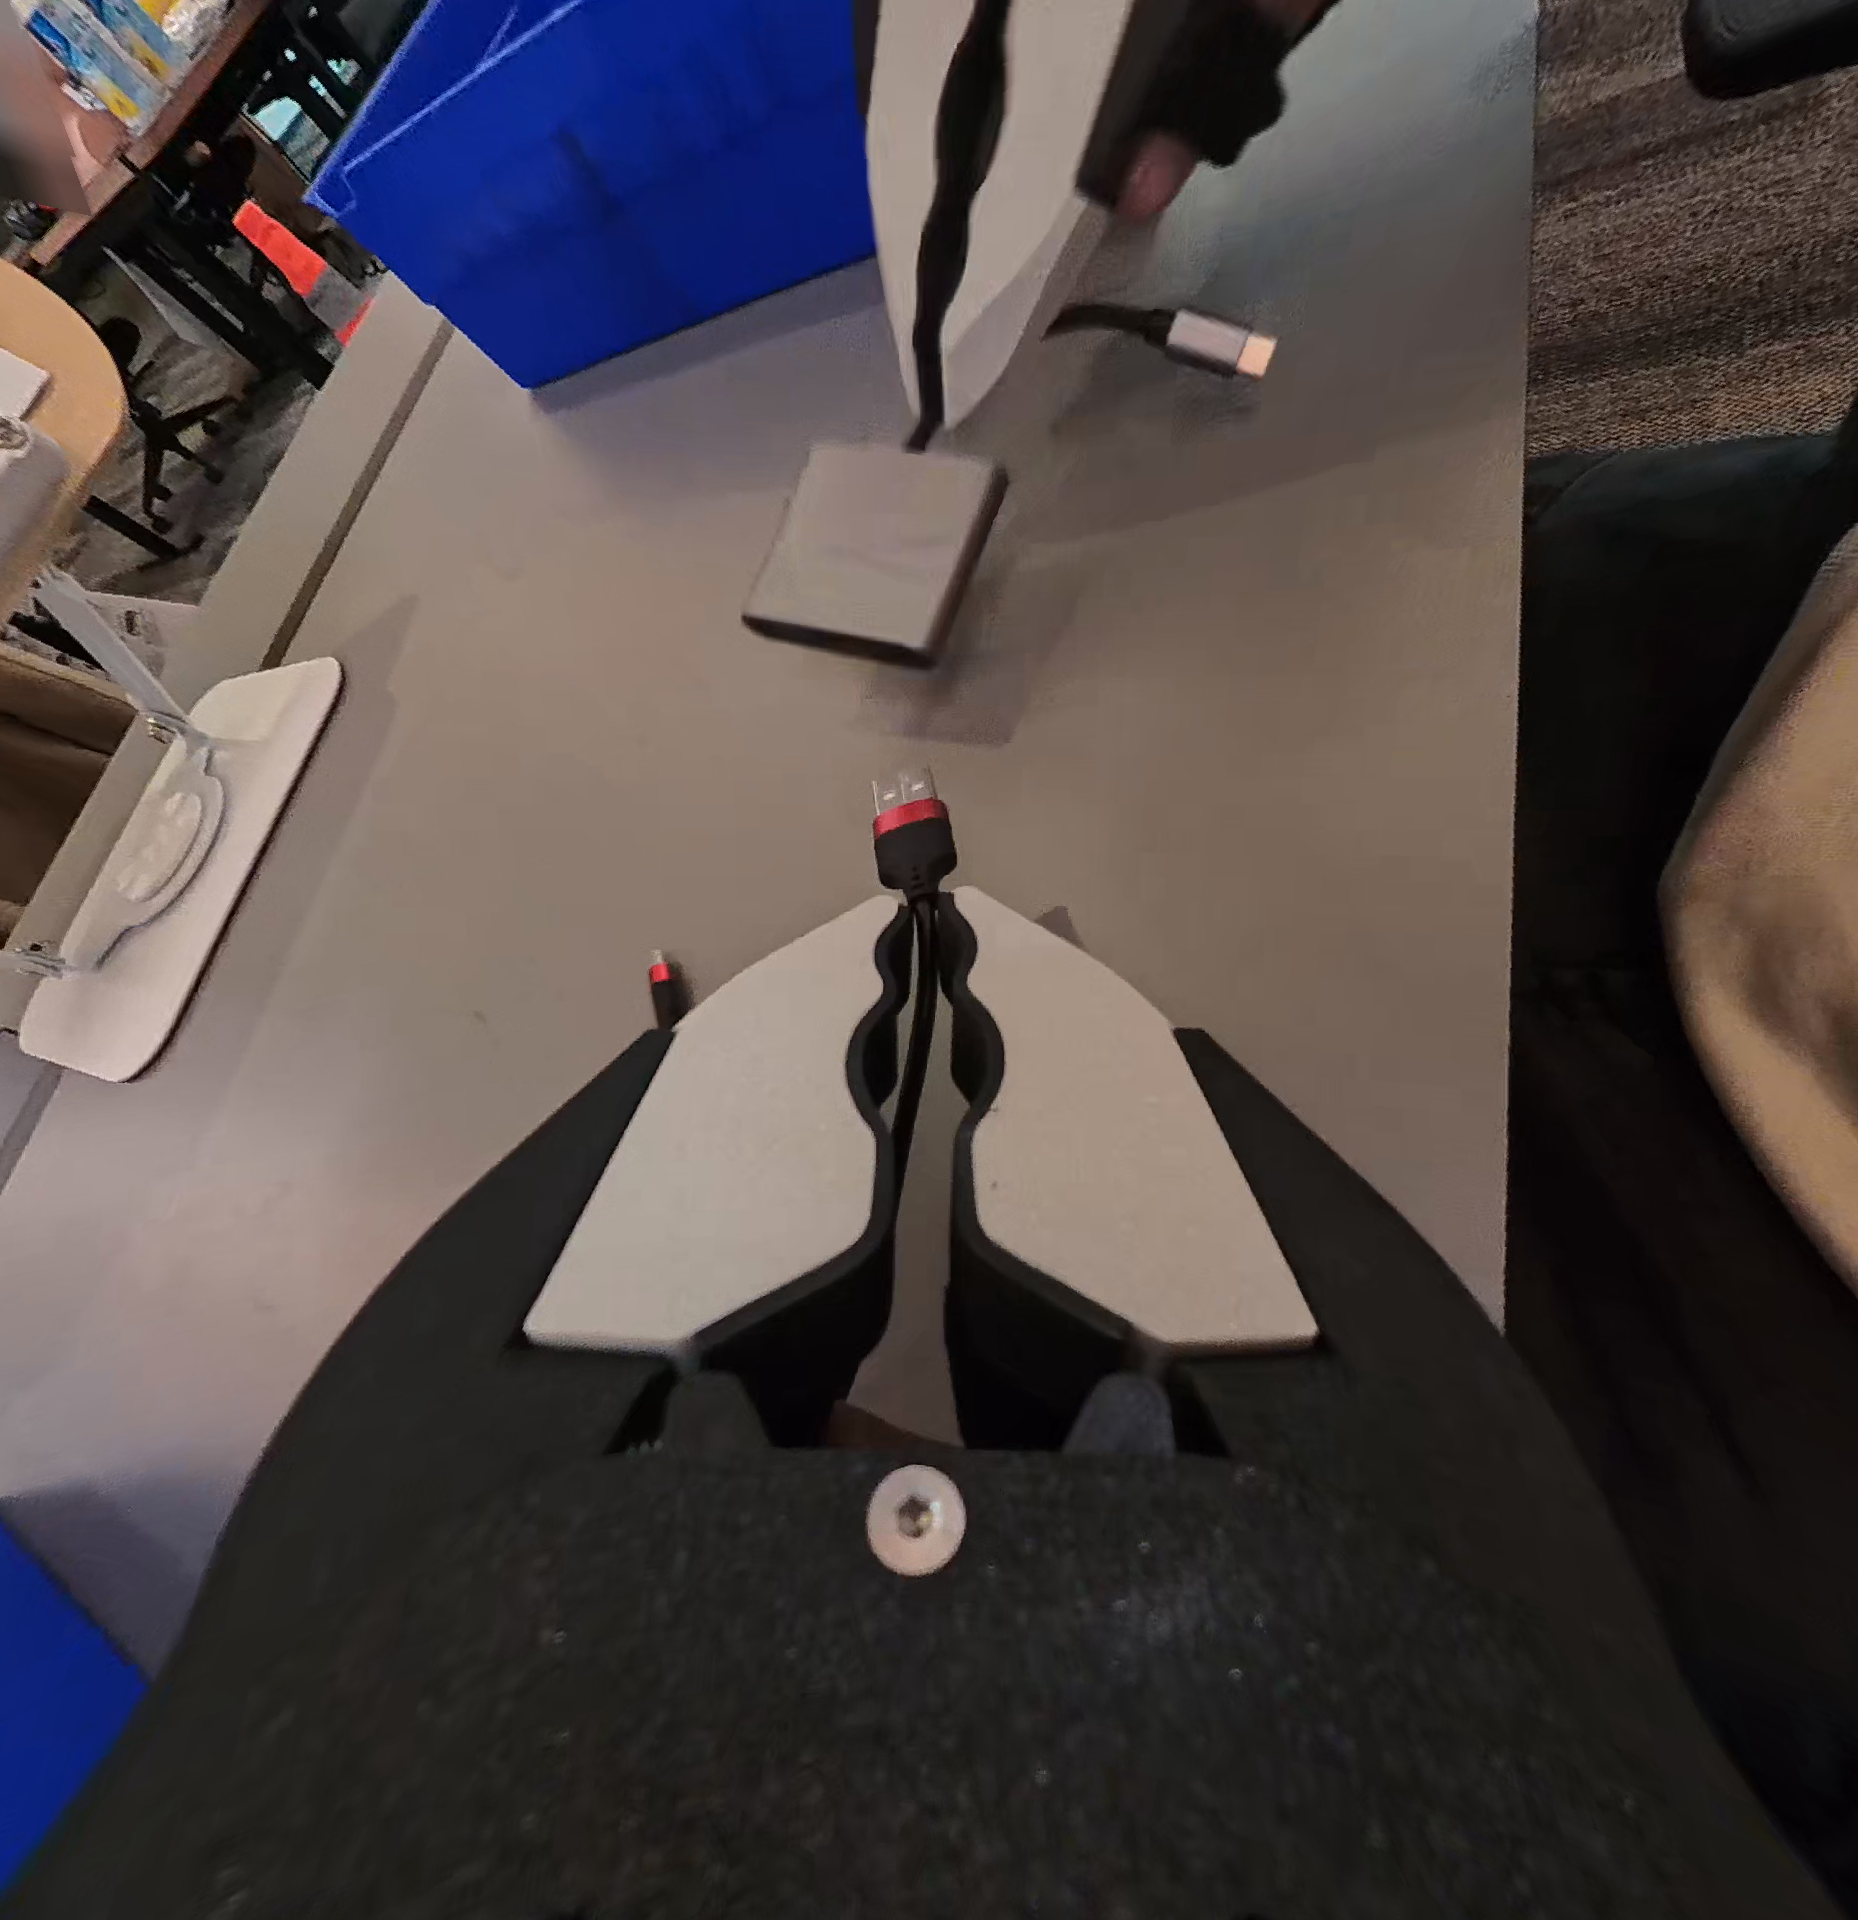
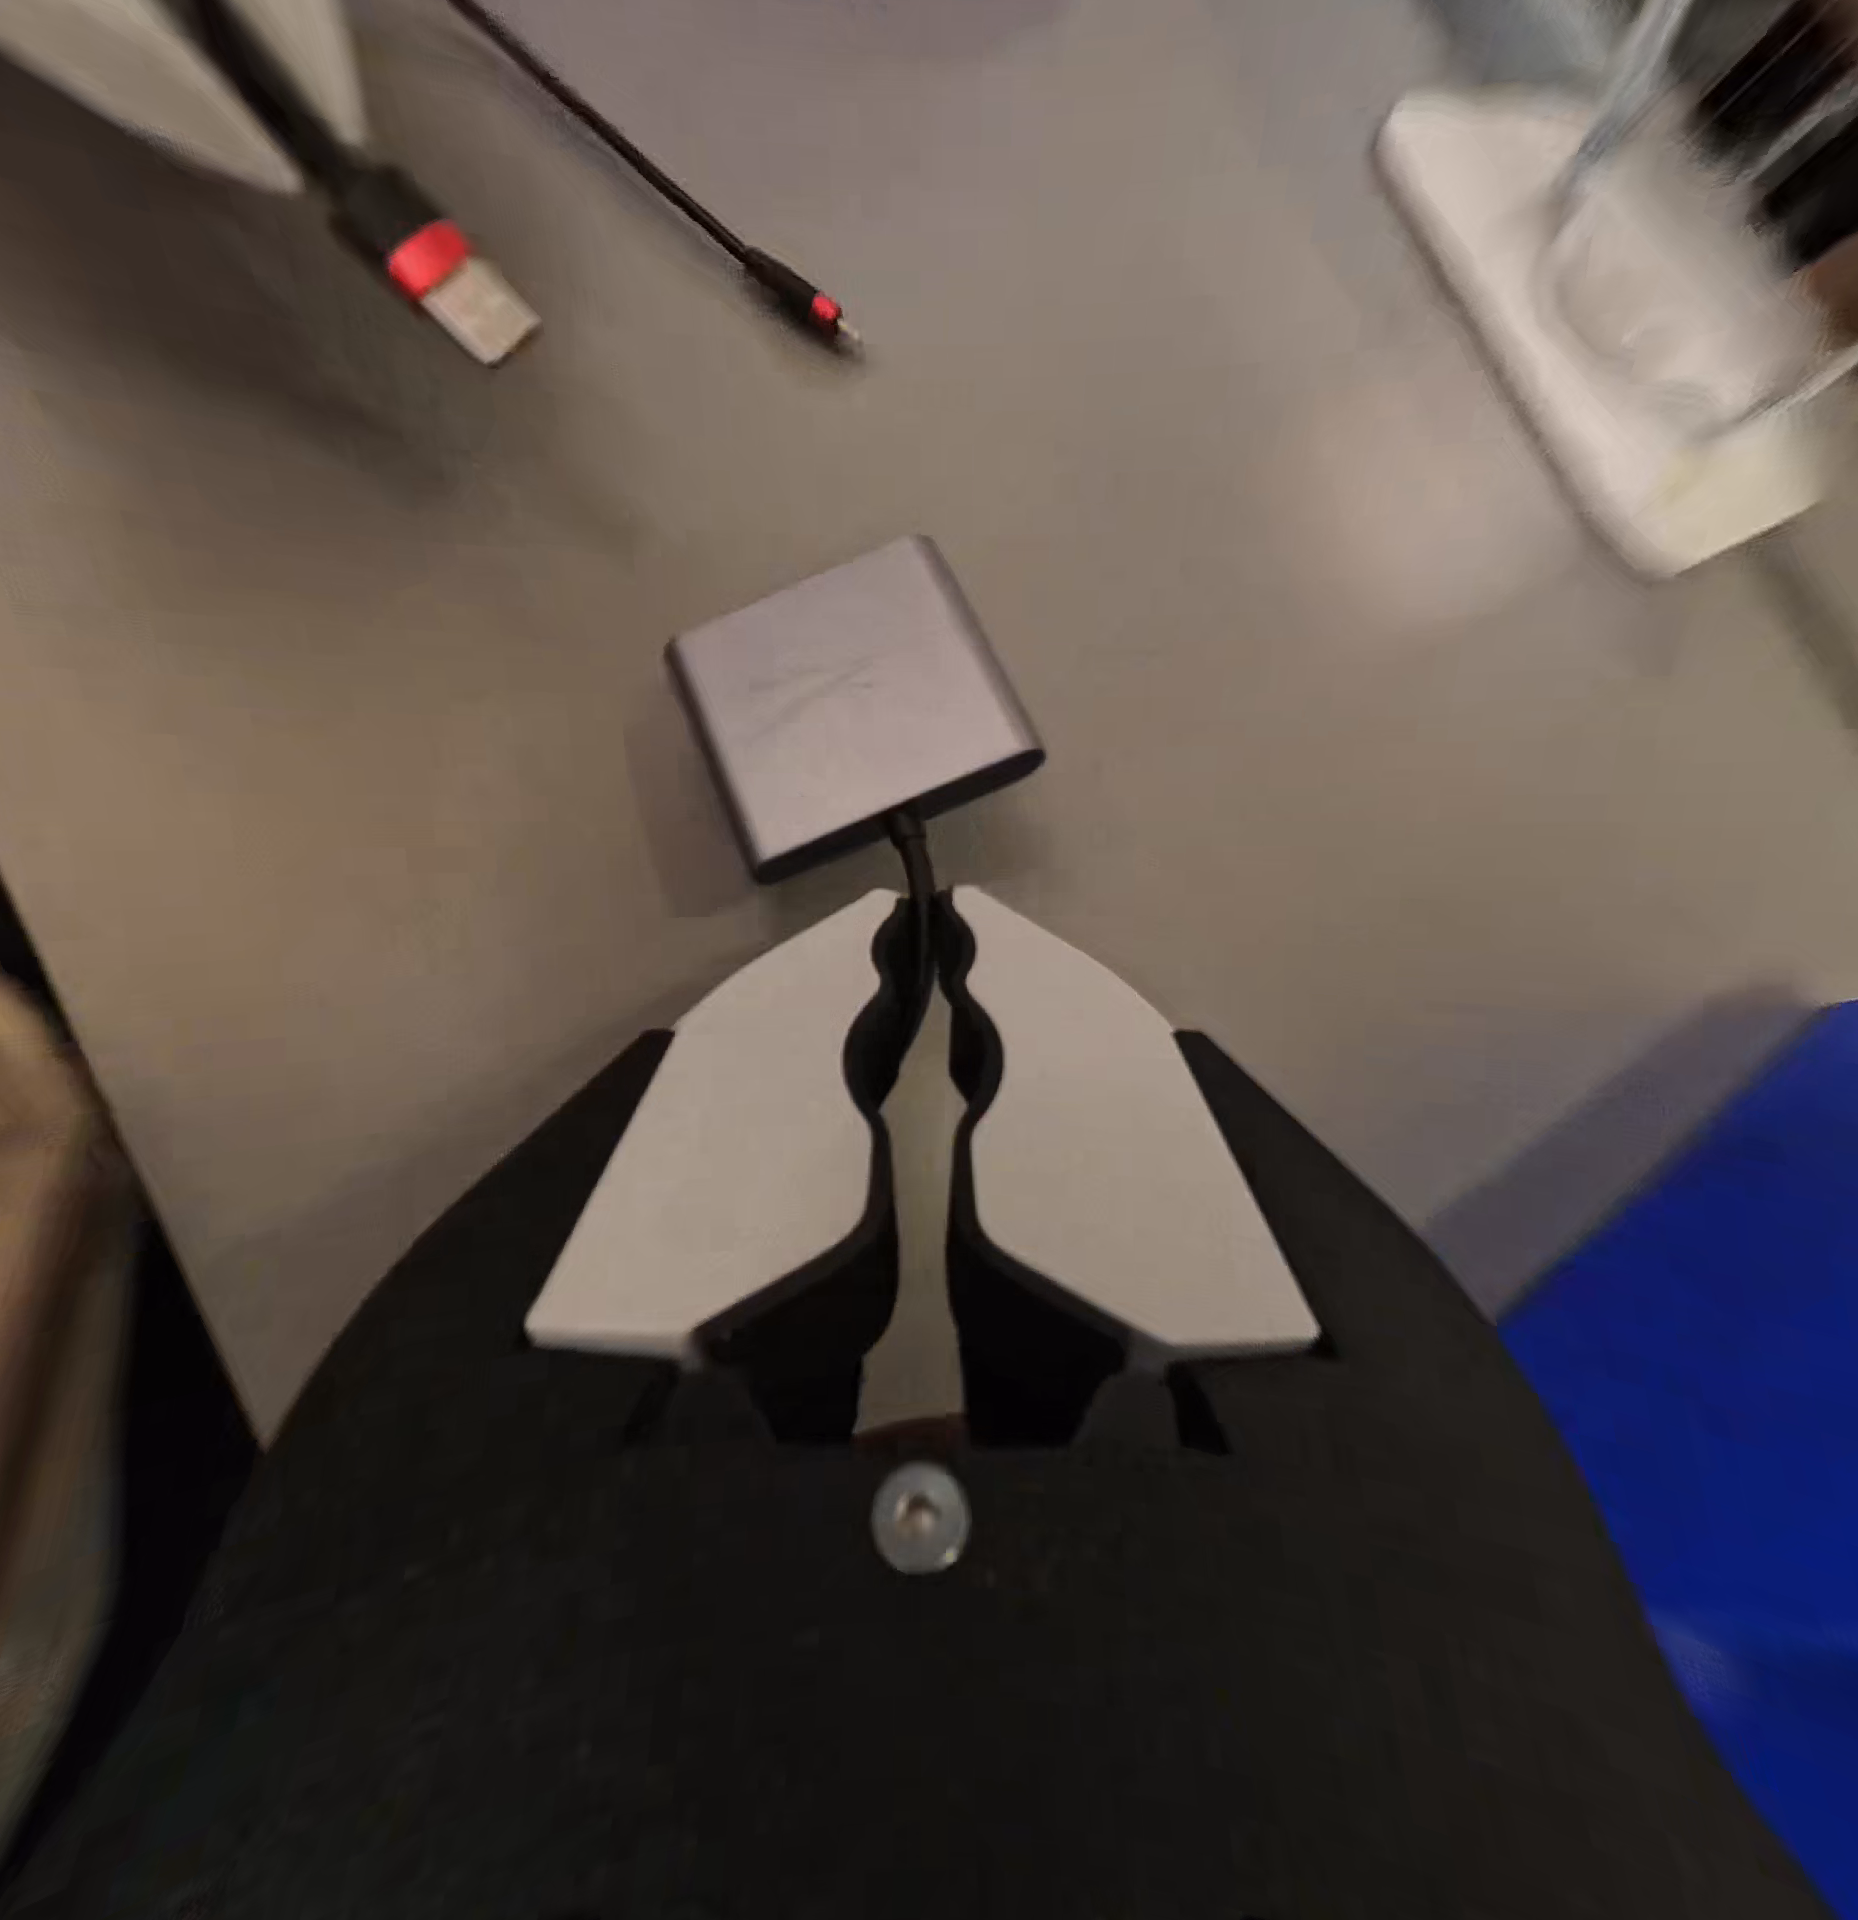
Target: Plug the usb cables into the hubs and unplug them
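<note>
My left gripper [image 1: 925, 899] is shut on the black cable of a USB plug [image 1: 909, 826] with a red band; the metal plug sticks out past the fingertips and points at a grey square hub [image 1: 878, 551] on the table, a gap away. My right gripper [image 2: 923, 896] is shut on the hub's own short black cable just behind the hub [image 2: 847, 707]. The right gripper also shows in the left wrist view [image 1: 930, 416], and the plug in the right wrist view [image 2: 457, 291]. The cable's small red-tipped end [image 2: 826, 317] lies loose on the table.
The hub cable's grey connector [image 1: 1221, 348] lies at the far right near the table edge [image 1: 1522, 623]. A blue bin [image 1: 613, 166] stands at the back left. A white stand base [image 1: 187, 852] sits at the left edge. A gloved hand [image 1: 1205, 104] holds the right gripper. There is about 15 cm between the tips of the two grippers.
</note>
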Motion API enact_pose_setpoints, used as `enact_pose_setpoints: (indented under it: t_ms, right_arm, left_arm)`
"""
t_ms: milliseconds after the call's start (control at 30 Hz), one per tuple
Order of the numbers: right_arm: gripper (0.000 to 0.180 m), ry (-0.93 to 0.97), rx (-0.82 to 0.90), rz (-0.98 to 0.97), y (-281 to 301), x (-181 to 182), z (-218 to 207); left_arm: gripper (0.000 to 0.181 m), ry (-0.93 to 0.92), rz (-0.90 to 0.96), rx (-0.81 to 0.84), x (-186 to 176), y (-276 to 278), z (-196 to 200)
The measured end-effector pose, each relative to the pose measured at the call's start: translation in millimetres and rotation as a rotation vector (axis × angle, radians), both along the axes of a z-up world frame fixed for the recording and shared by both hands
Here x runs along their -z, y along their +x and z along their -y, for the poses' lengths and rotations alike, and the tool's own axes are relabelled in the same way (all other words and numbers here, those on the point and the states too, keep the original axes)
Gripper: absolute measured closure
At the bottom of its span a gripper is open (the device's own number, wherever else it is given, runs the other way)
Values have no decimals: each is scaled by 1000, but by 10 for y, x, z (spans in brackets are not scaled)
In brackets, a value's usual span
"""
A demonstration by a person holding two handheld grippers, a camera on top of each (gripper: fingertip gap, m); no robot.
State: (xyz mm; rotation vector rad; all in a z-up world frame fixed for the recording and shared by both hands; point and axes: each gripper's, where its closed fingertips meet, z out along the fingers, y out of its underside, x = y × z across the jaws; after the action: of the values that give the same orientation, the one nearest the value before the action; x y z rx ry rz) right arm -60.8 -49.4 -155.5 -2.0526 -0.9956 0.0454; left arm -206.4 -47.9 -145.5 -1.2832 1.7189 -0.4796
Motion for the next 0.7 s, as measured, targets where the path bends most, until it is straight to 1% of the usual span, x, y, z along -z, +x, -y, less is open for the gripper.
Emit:
enact_pose_setpoints:
  t_ms: [33, 67, 100, 167, 200, 267, 333, 400, 433, 500, 567, 667, 700]
  right_arm:
    - [176, -133, -9, -84, -17, 76, -40]
    - [176, -223, -33, -158, -45, 96, -94]
    - [176, -265, -80, -202, -73, 76, -166]
    - [176, -406, -156, -201, -65, 102, -276]
    - [175, -470, -182, -170, -48, 111, -347]
    - [176, -500, -236, -88, -32, 95, -569]
    - [175, -572, -288, -16, -53, 100, -724]
    - [175, -607, -352, 89, -45, 138, -827]
    - [175, -633, -347, 151, -3, 180, -866]
    - [173, -596, -304, 240, 53, 219, -986]
    - [158, -518, -268, 243, 26, 180, -1063]
    - [141, -326, -94, 222, 96, -34, -1162]
    - [140, -251, -25, 175, 87, -123, -1148]
  left_arm:
    - [177, 2, 5, -2, -10, 4, -8]
    - [177, 5, 9, -6, -16, 3, -22]
    - [177, 10, 15, -14, -21, -1, -45]
    - [176, 15, 31, -30, -29, -16, -98]
    - [177, 14, 43, -40, -35, -22, -129]
    - [176, 11, 67, -61, -43, -37, -203]
    - [176, 5, 84, -79, -35, -53, -266]
    - [177, -6, 97, -88, -16, -60, -297]
    - [177, -10, 101, -91, -2, -61, -305]
    - [176, -11, 98, -92, 34, -59, -309]
    - [177, 6, 96, -91, 39, -58, -303]
    - [177, 20, 120, -92, 4, -55, -306]
    - [177, 26, 136, -97, -21, -57, -319]
